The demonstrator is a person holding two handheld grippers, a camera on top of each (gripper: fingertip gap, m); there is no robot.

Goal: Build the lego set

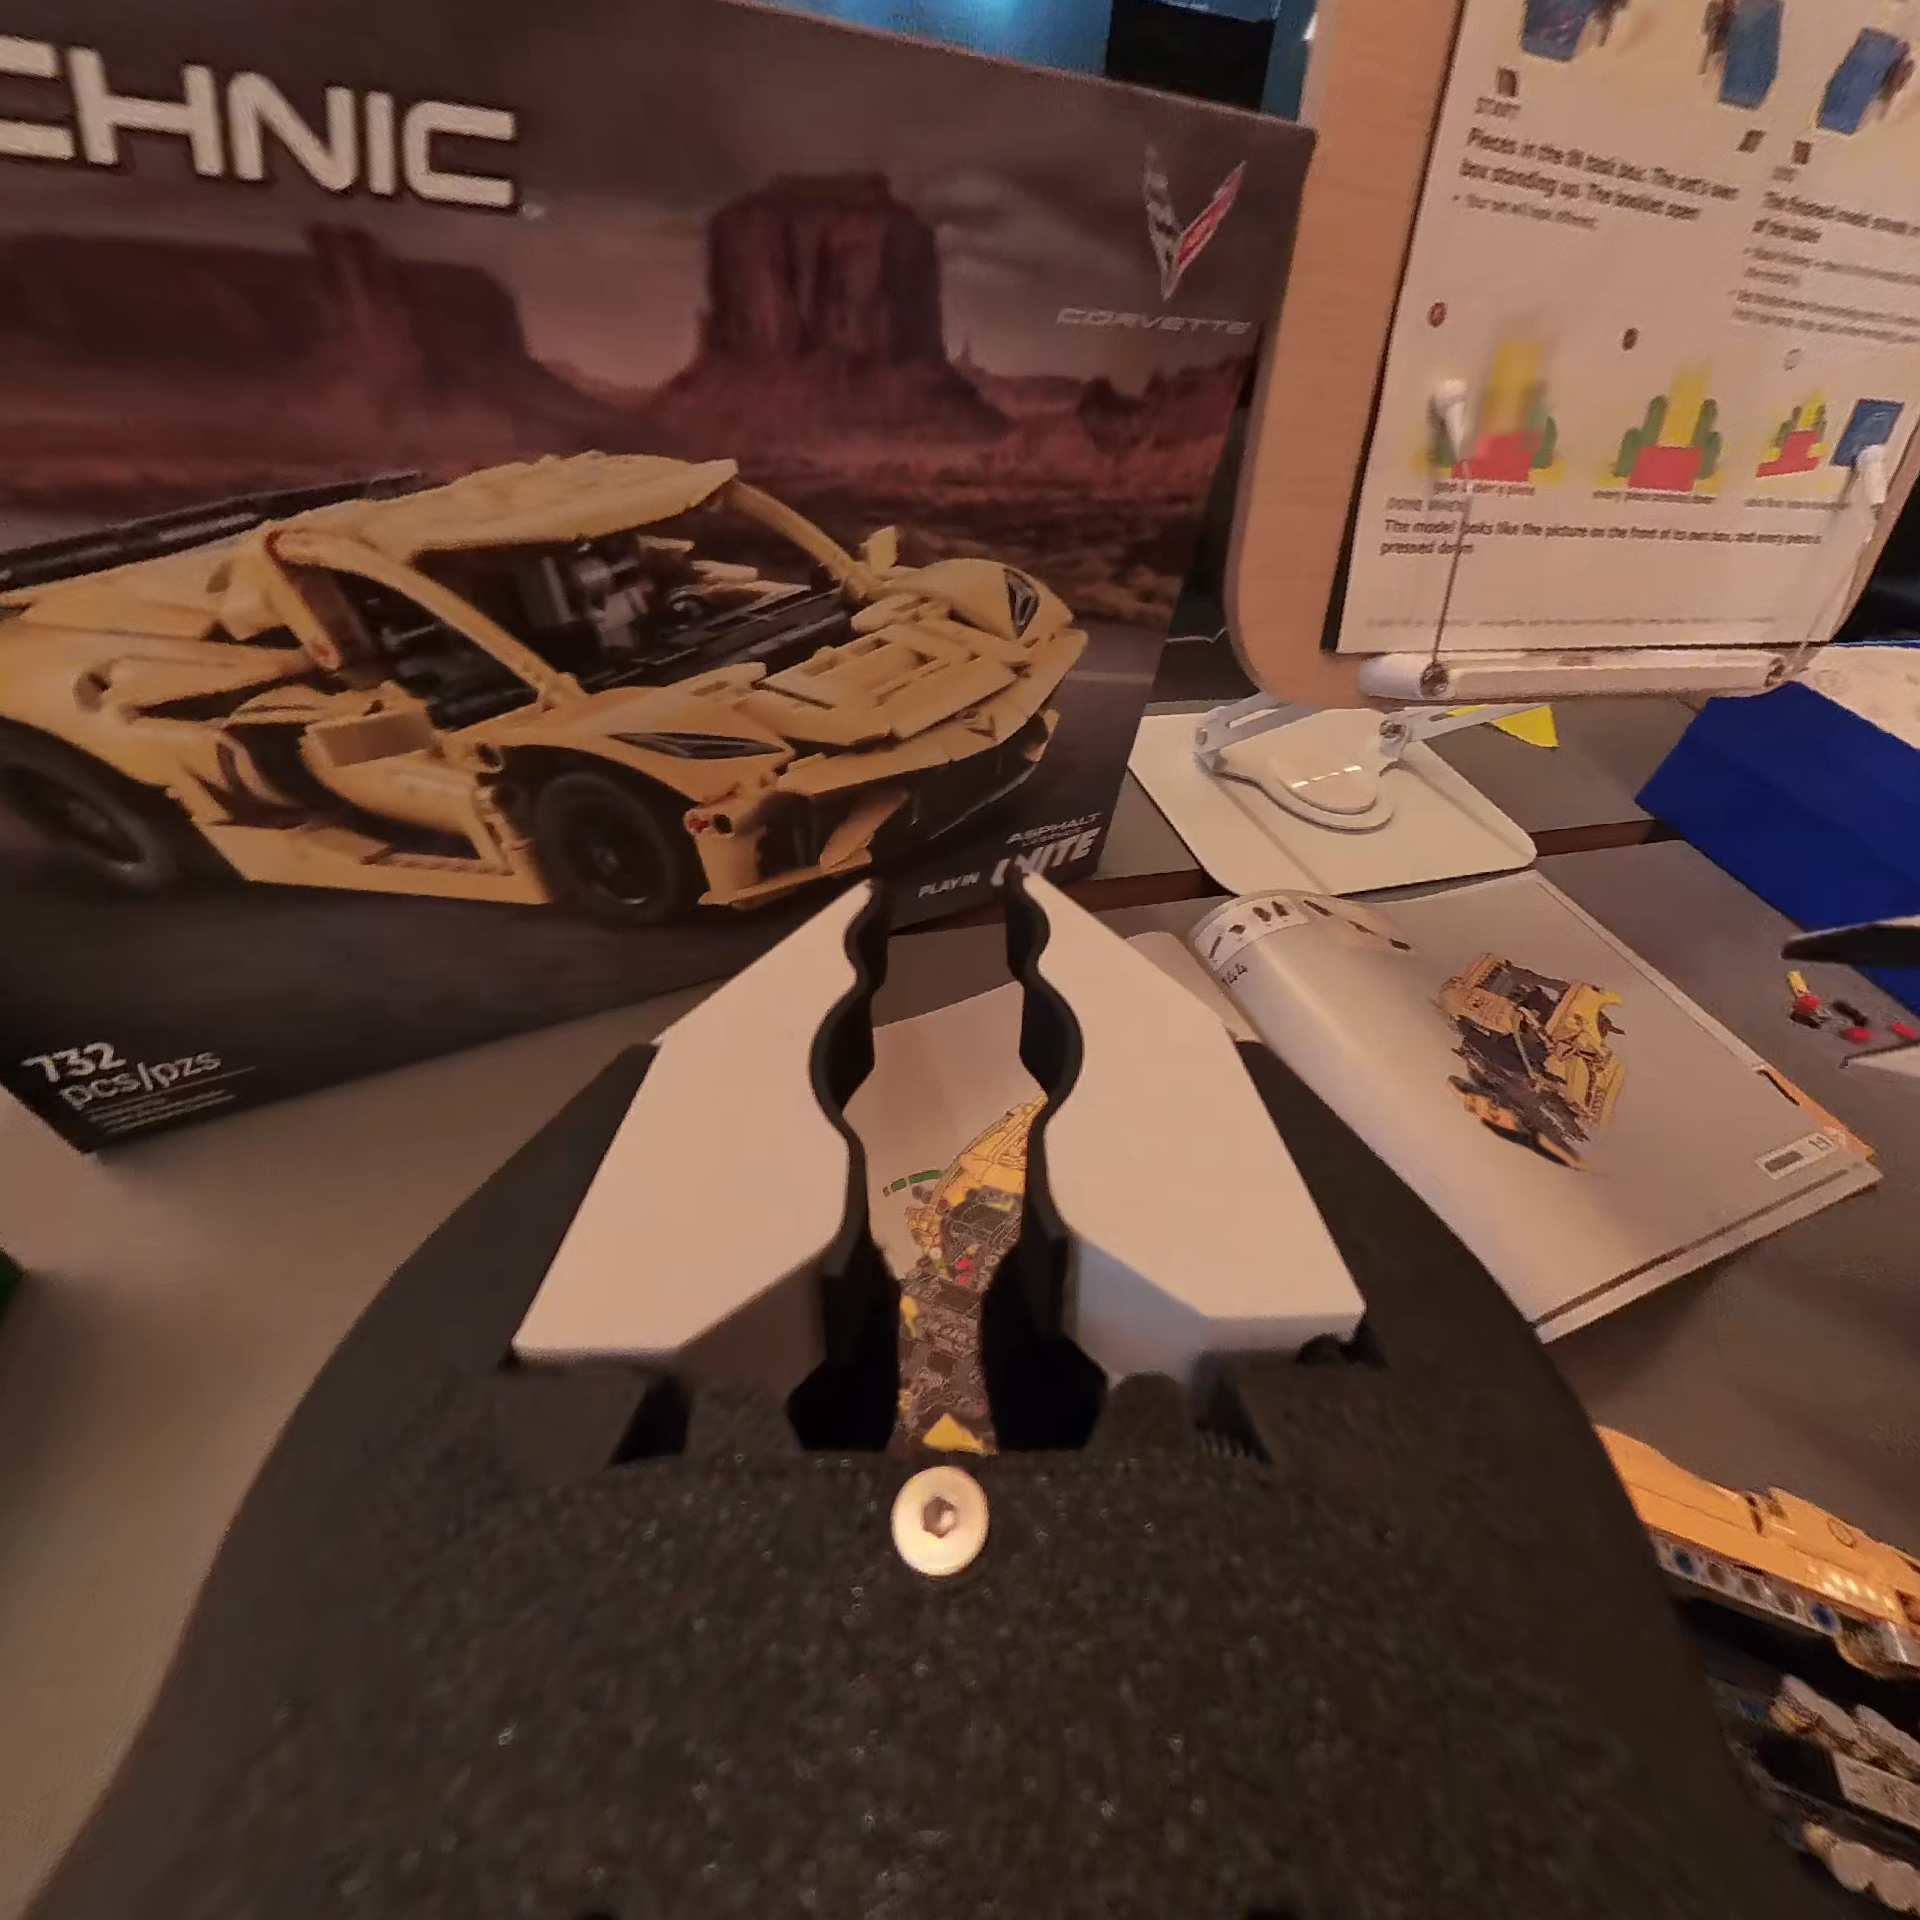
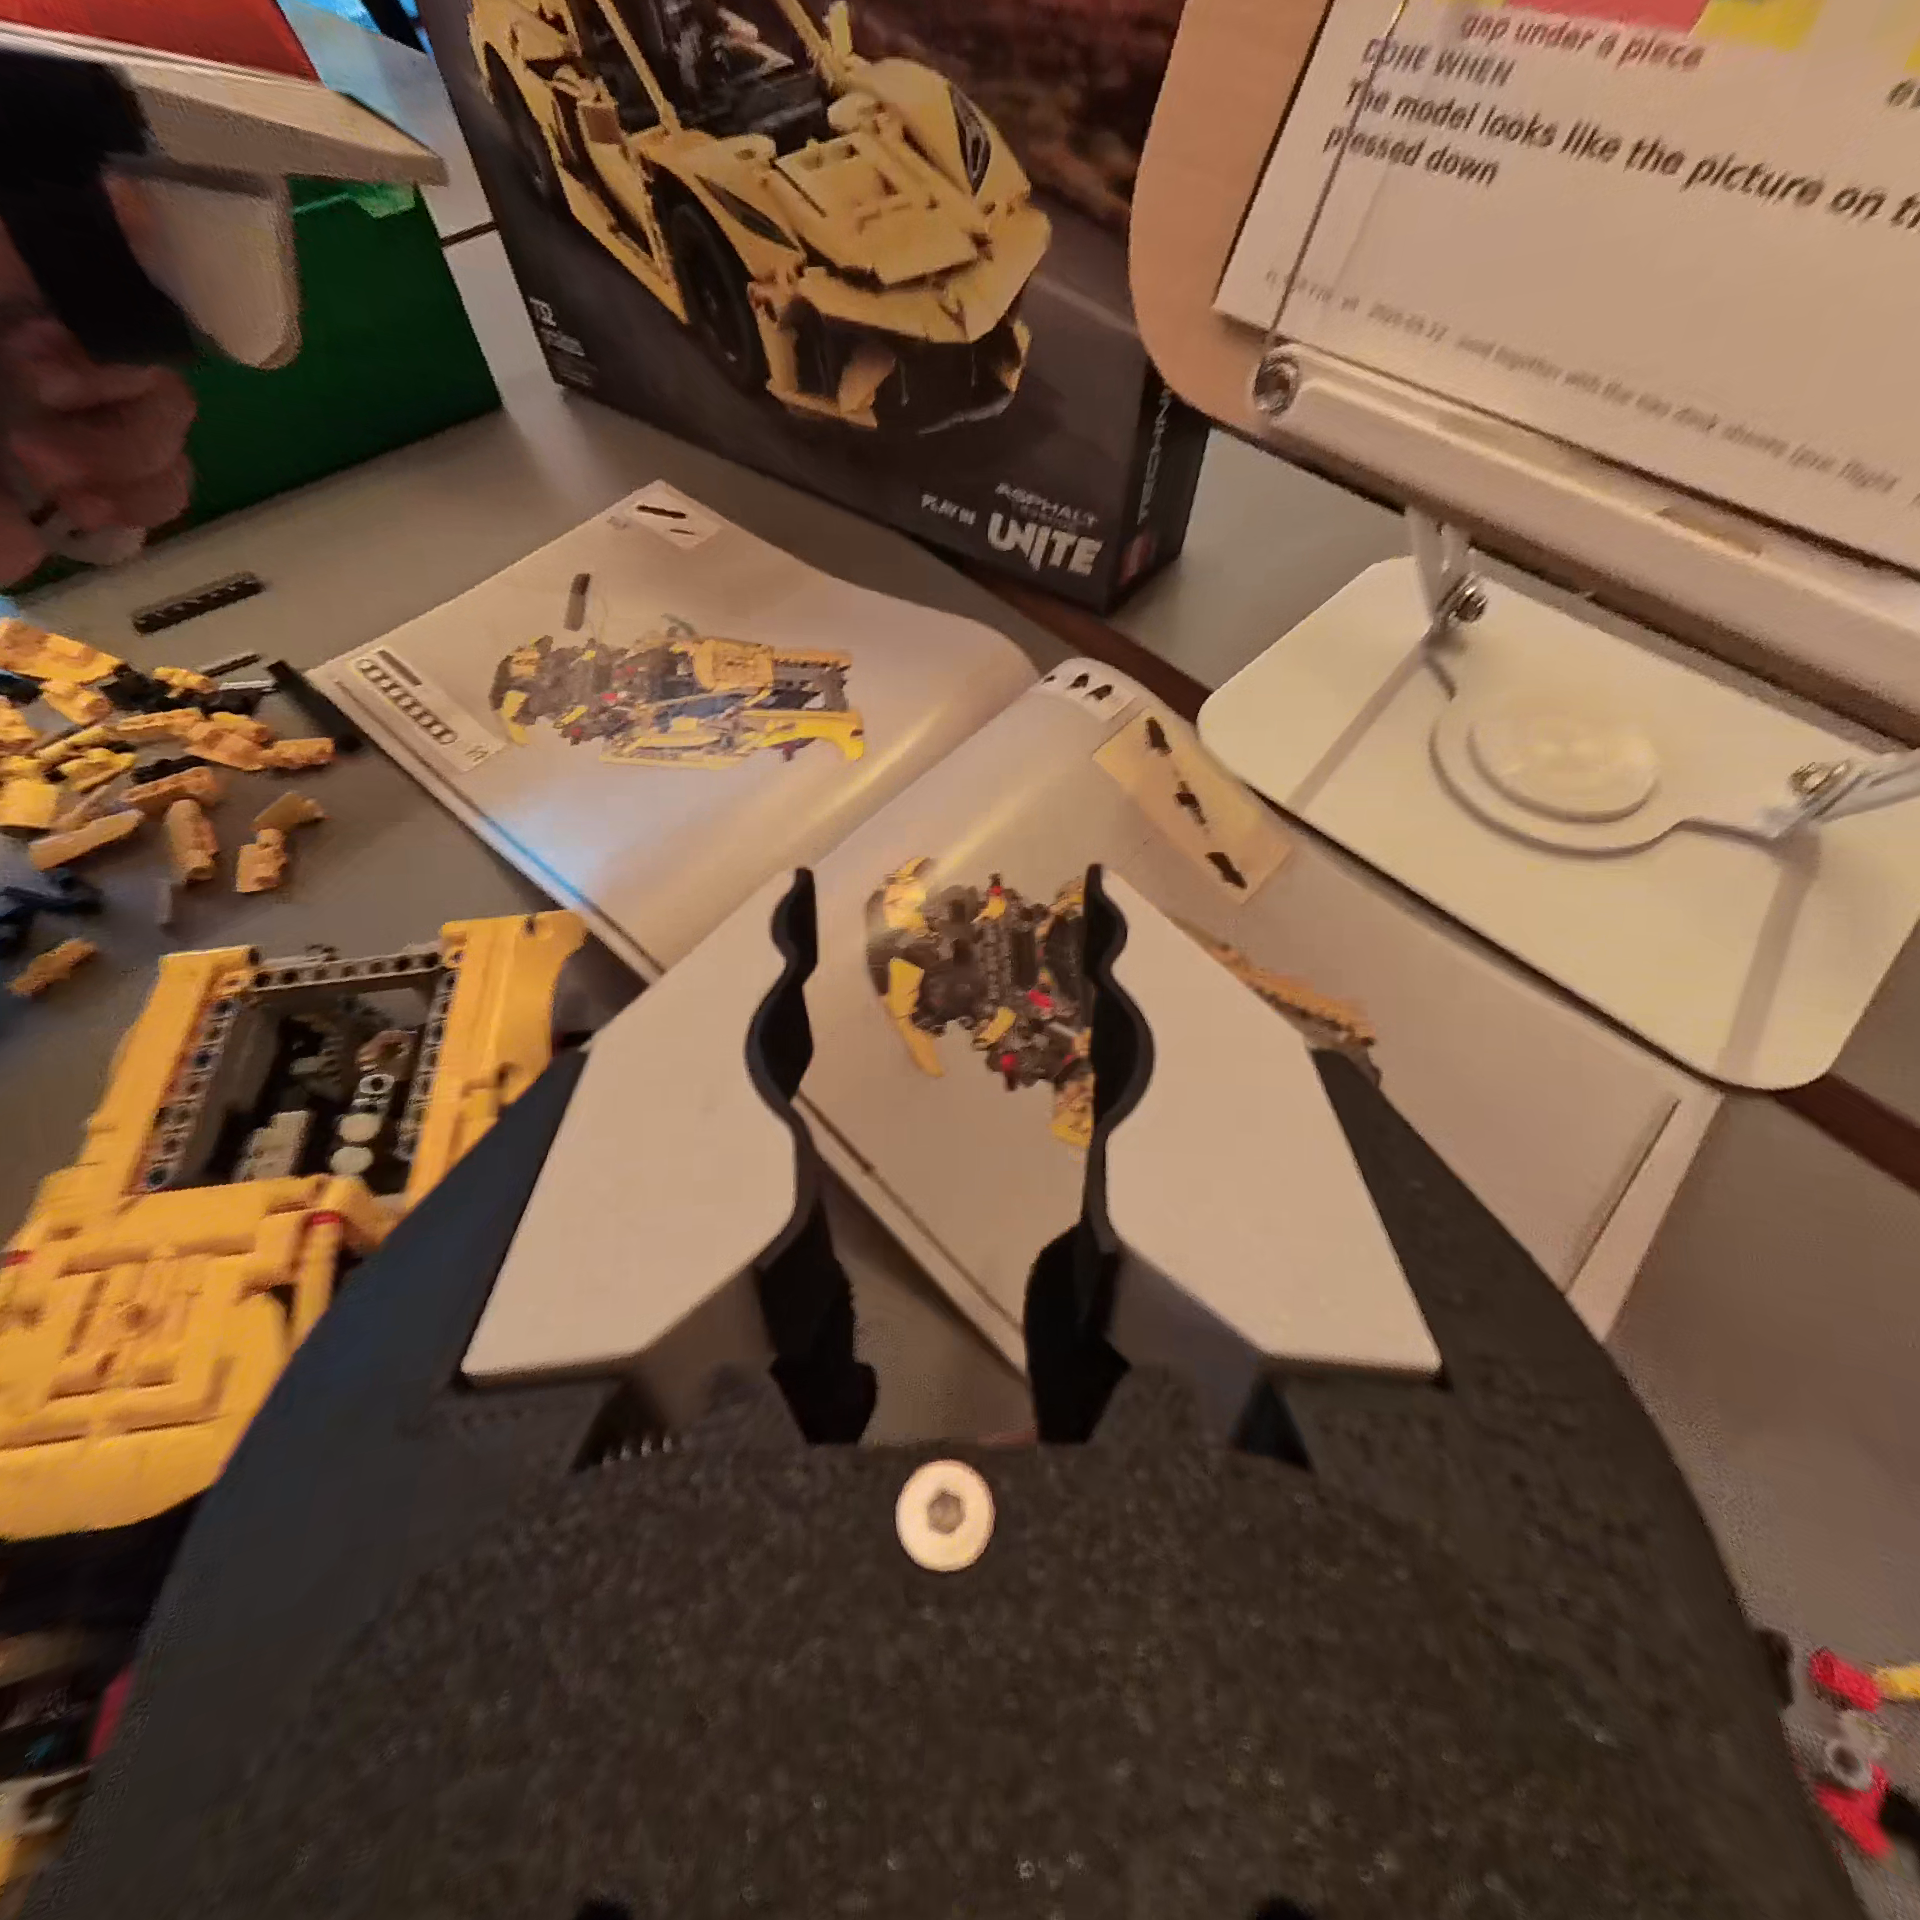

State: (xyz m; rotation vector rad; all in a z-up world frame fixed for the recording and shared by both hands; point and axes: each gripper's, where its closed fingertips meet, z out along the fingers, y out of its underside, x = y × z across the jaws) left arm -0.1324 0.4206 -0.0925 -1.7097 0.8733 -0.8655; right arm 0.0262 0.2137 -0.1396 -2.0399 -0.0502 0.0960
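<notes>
The grey table (image 2: 447, 831) carries everything, and the biggest thing on it is the set's box (image 1: 582, 582), standing upright at the back with a yellow car pictured on its front; the left wrist view cuts off its left end and the right wrist view its top. Beside it stands a white stand (image 2: 1538, 821) holding a printed sheet (image 1: 1621, 343), of which only the lower part shows. In front of the box the instruction booklet (image 2: 675, 748) lies open and flat, its near pages partly hidden behind both tools. The half-built yellow car (image 2: 208, 1195) lies on the table at the left of the right wrist view, its lower end running out of view and blurred; in the left wrist view only a yellow edge of it shows at the lower right. A green bin (image 2: 364, 343) sits behind it, partly covered by the other tool and a blurred hand. Loose yellow and black pieces (image 2: 135, 769) are scattered left of the booklet, too smeared to tell apart. A few small red pieces (image 2: 1860, 1756) lie at the lower right corner, out of focus. The left gripper (image 1: 940, 904) hovers over the booklet, narrowly parted with nothing between its jaws. The right gripper (image 2: 945, 894) is parted wider above the booklet's right page, also empty.
</notes>
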